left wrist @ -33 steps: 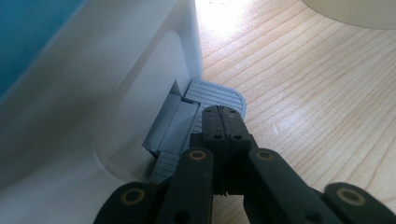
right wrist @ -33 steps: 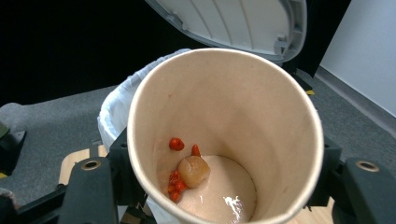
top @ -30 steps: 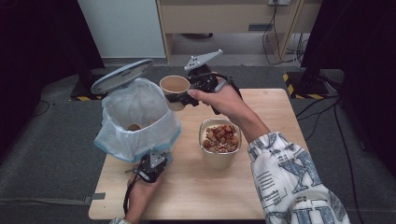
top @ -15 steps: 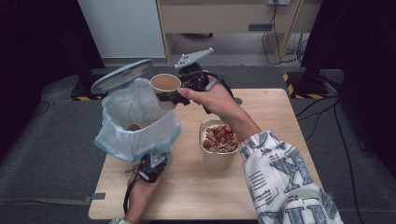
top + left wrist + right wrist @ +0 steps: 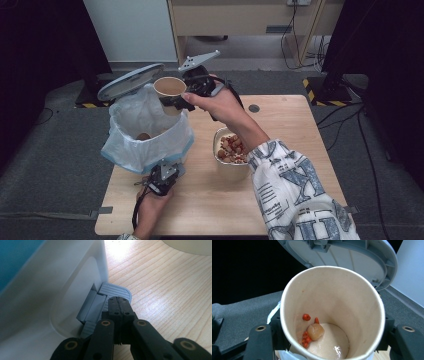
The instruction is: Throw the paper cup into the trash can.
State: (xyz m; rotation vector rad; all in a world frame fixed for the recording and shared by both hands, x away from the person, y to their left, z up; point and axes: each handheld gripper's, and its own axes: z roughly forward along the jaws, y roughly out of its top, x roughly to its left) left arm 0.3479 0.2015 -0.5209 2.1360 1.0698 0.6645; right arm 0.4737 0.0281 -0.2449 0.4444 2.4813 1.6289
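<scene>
A tan paper cup is held over the rim of a pedal bin lined with a white and blue bag. My right gripper is shut on the cup. In the right gripper view the cup holds a beige lump and small orange-red bits near its bottom. The bin's grey lid stands open behind it. My left gripper is at the bin's base, jaws shut and resting on the grey foot pedal.
A paper bowl of reddish and pale food pieces stands on the wooden table, right of the bin and under the right forearm. Brown scraps lie inside the bag. Dark floor and cables surround the table.
My right gripper has carried the cup leftward, from beside the bin to over its open mouth. The left gripper has stayed on the pedal and the lid has stayed up.
</scene>
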